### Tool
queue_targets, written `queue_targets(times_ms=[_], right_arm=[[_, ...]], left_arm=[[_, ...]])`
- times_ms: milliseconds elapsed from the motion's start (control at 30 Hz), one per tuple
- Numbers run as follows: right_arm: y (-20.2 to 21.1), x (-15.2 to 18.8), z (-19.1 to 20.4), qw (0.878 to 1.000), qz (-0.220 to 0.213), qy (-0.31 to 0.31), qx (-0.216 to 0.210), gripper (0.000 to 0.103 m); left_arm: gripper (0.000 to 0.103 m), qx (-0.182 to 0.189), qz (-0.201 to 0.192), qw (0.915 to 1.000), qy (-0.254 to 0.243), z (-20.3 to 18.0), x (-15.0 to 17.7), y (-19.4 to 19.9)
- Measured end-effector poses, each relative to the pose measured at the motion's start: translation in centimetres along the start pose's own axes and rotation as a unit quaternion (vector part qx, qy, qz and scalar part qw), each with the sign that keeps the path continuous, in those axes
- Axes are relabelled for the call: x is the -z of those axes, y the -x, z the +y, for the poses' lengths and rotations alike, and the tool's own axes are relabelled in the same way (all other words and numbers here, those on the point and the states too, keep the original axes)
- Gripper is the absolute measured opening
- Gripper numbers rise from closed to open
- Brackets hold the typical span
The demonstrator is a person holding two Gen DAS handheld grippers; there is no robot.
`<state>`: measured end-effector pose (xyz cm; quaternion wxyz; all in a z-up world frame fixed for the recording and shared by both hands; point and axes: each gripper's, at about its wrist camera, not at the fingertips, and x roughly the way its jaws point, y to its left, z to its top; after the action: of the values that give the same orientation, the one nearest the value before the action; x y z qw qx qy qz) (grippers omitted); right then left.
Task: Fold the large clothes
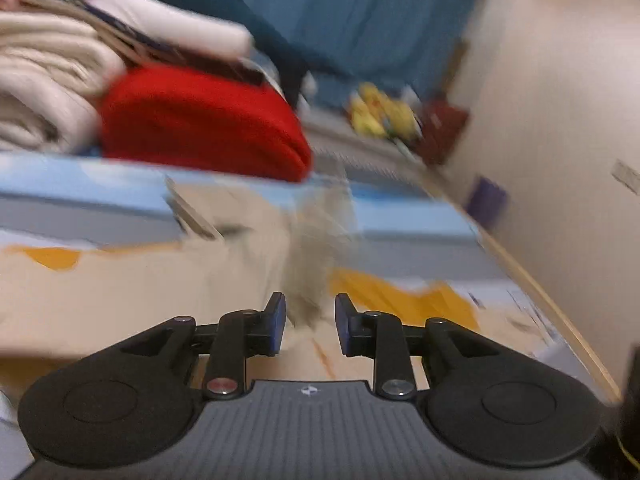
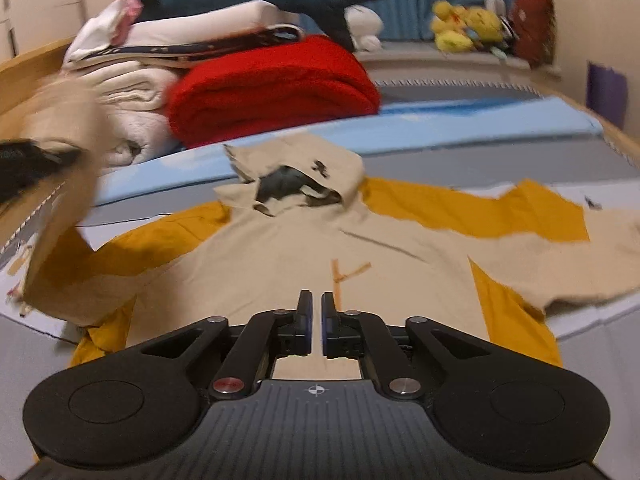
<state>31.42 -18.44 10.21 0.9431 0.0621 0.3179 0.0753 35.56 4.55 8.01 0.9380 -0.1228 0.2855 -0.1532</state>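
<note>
Beige and mustard hoodie [image 2: 304, 248] spread flat on the bed [image 2: 480, 160], front side up, hood [image 2: 296, 176] pointing toward the red blanket [image 2: 272, 84] behind. Left sleeve [image 2: 60, 200] lifted off the bed at the left edge of the right wrist view, blurred and hanging in the air. Right sleeve [image 2: 560, 256] stretched out flat to the side.

Left claw [image 1: 310, 320] released: fingers standing apart, with a blurred strip of beige cloth between them but not clearly pinched. Right claw [image 2: 316, 320] clenched to a narrow slit, grasping nothing, hovering just over the chest of the hoodie.

Probably the step in hand: folding the left sleeve across the body. To do it well:

- Close firmly on the cuff before carrying it, because the cloth looks thick and heavy.
- Lay the sleeve straight across the chest, not over the hood.
- Press the body down with the right claw, to avoid dragging the whole garment sideways.
- Smooth any wrinkle before taking the right sleeve.
</note>
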Motion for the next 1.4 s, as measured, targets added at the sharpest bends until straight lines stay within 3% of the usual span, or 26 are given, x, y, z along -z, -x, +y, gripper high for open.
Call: queue_targets(times_ms=[67,200,367,433,533,767,933,1233,1267,1333,1400], right_arm=[[0.2,-0.5,-0.9,1.000,-0.001,-0.022,0.002,0.015],[0.4,-1.5,-2.6,0.997,-0.001,-0.077,-0.005,0.016],[-0.3,-2.1,-4.3,0.992,-0.003,-0.128,-0.006,0.016],[-0.9,-1.8,-4.7,0.990,0.001,-0.139,-0.009,0.016],[-2.2,-1.5,-5.0,0.989,0.006,-0.149,-0.017,0.016],[-7.0,-0.9,-4.7,0.982,0.026,-0.185,-0.032,0.016],[-11.0,-0.3,-4.7,0.976,0.059,-0.207,-0.038,0.027],[-16.3,1.0,-5.5,0.958,0.108,-0.264,-0.013,0.031],[-16.5,1.1,-5.6,0.959,0.107,-0.262,-0.013,0.029],[-16.3,0.7,-5.5,0.963,0.092,-0.253,-0.020,0.000],[-14.3,-0.4,-5.3,0.971,0.039,-0.234,-0.018,0.000]], left_arm=[[0.030,-0.023,0.008,0.9994,0.025,-0.3,-0.2,1.3],[0.030,-0.117,0.008,0.9897,0.082,1.7,-1.6,4.1],[0.034,-0.206,-0.022,0.9767,0.055,5.6,-1.0,4.5],[0.034,-0.244,0.021,0.9678,0.059,7.5,-0.4,3.2],[0.034,-0.250,0.034,0.9648,0.075,9.0,-0.3,2.0],[0.036,-0.255,-0.009,0.9661,0.037,10.3,-2.7,1.8],[0.036,-0.268,-0.027,0.9601,0.074,13.5,-3.5,2.1],[0.036,-0.283,-0.014,0.9537,0.101,16.8,-4.0,2.0],[0.036,-0.285,-0.013,0.9534,0.099,16.9,-4.0,1.9],[0.036,-0.287,-0.012,0.9525,0.101,17.1,-3.9,1.7],[0.036,-0.288,-0.011,0.9518,0.105,17.2,-3.7,1.5]])
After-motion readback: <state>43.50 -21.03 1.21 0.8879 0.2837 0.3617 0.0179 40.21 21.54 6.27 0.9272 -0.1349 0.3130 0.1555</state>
